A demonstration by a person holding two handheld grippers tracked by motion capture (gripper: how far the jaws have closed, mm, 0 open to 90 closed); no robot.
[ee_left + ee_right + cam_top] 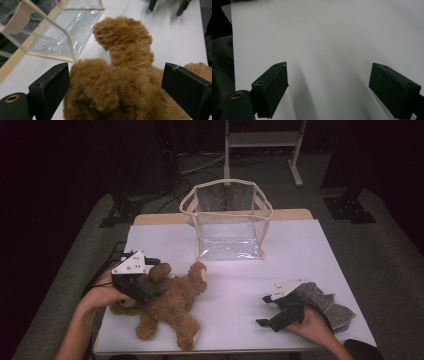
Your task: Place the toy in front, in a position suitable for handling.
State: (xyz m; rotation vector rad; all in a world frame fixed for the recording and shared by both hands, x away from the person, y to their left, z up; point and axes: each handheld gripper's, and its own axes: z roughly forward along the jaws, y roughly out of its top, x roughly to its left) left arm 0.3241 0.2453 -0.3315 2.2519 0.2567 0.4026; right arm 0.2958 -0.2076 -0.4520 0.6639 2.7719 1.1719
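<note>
A brown teddy bear lies on the white table at the front left. My left gripper is open and straddles it. In the left gripper view the bear fills the gap between the two wide-apart jaws, and my left gripper has not closed on it. At the front right my right gripper is open just above the bare tabletop. Nothing lies between the jaws of my right gripper. A grey cloth lies under and behind the right hand.
A clear plastic bag with cream trim stands upright and open-topped at the back middle of the table, just beyond the bear's head. White tabletop stretches between the two grippers. A metal stand is on the floor behind the table.
</note>
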